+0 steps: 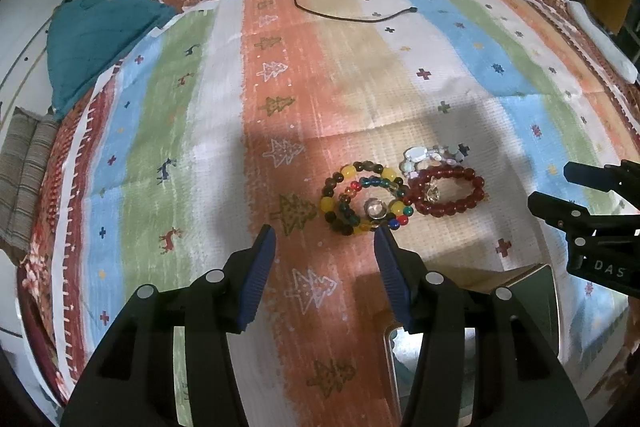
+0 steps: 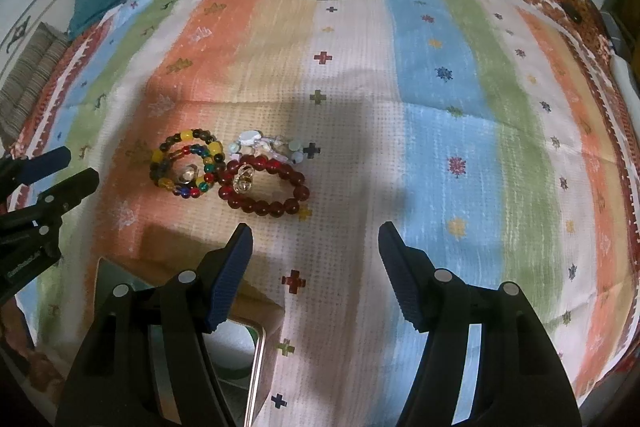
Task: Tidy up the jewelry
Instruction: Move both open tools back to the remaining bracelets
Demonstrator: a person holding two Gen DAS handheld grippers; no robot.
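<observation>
A pile of jewelry lies on the striped cloth: a yellow-and-brown bead bracelet (image 1: 340,183) with a multicolour bracelet (image 1: 384,183) and a ring (image 1: 375,209) inside it, a dark red bead bracelet (image 1: 448,191) holding a clear ring (image 1: 433,191), and a pale stone bracelet (image 1: 432,157). My left gripper (image 1: 325,251) is open, just short of the pile. In the right wrist view the red bracelet (image 2: 276,205), yellow bracelet (image 2: 186,137) and pale bracelet (image 2: 264,145) lie ahead and left of my open, empty right gripper (image 2: 316,247).
An open box with a mirrored lid (image 1: 464,307) sits near the front edge; it shows under the right gripper too (image 2: 240,355). A black cable (image 1: 352,15) lies far back. A teal cloth (image 1: 100,31) and a folded striped cloth (image 1: 24,183) lie at left.
</observation>
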